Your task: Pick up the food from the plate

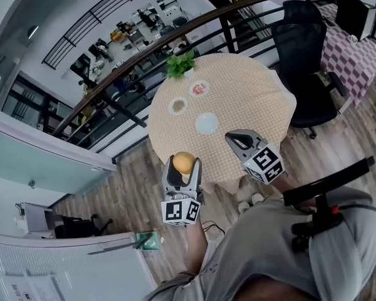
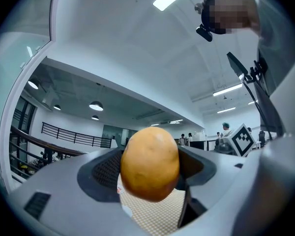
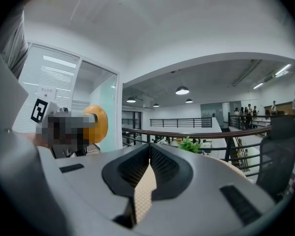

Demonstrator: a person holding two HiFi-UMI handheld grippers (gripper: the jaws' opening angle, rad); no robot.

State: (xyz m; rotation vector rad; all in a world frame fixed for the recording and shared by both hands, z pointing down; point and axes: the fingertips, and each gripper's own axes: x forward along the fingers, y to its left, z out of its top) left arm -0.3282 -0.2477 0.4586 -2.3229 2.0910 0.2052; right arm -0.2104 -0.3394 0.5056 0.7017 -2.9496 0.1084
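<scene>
A round yellow-orange piece of food [image 1: 183, 162] sits between the jaws of my left gripper [image 1: 183, 166], which is shut on it and held in the air off the near-left edge of the table. In the left gripper view the food [image 2: 150, 163] fills the gap between both pads. My right gripper [image 1: 234, 138] hovers over the table's near edge, close to the empty white plate [image 1: 206, 123]. Its jaws meet at the tips with nothing between them [image 3: 148, 155]. The right gripper view also catches the held food [image 3: 99, 123] at left.
The round table [image 1: 250, 86] has a beige checked cloth. On it are a plate with brownish food [image 1: 178, 106], a plate with reddish food [image 1: 199, 89] and a small green plant [image 1: 180, 64]. A black office chair [image 1: 304, 61] stands right of it, a railing [image 1: 144, 49] behind.
</scene>
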